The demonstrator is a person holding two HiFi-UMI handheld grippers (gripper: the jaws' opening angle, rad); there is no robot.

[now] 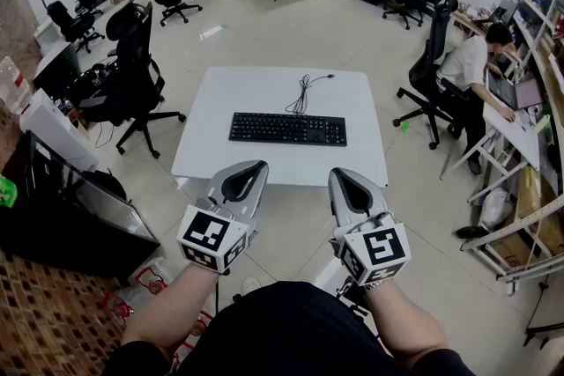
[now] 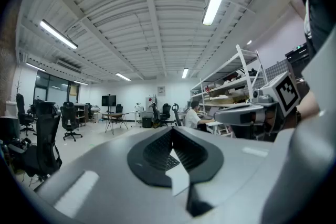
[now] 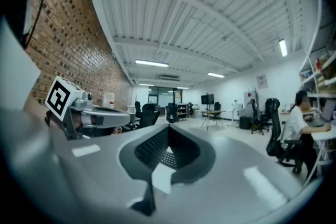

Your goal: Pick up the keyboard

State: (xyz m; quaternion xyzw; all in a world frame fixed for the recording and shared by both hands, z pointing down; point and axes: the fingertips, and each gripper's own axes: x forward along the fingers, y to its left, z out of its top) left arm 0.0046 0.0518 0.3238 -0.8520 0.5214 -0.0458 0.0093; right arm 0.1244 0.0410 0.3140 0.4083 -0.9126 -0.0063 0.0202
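A black keyboard (image 1: 288,129) lies flat on the white table (image 1: 264,84), its cable (image 1: 304,91) trailing toward the far edge. Both grippers hover level just short of the table's near edge, apart from the keyboard. My left gripper (image 1: 256,165) is shut and holds nothing; my right gripper (image 1: 338,174) is likewise shut and holds nothing. In the left gripper view the shut left gripper (image 2: 172,131) fills the lower frame, and a sliver of the keyboard (image 2: 170,161) shows through the dark gap below its tip. The right gripper view shows that gripper (image 3: 168,131) the same way, keyboard (image 3: 169,159) beyond.
A black office chair (image 1: 132,75) stands left of the table, another (image 1: 427,75) to its right. A person (image 1: 471,66) sits at a desk by the right shelving (image 1: 529,189). A dark cabinet (image 1: 70,207) sits near left. More chairs and a table line the back.
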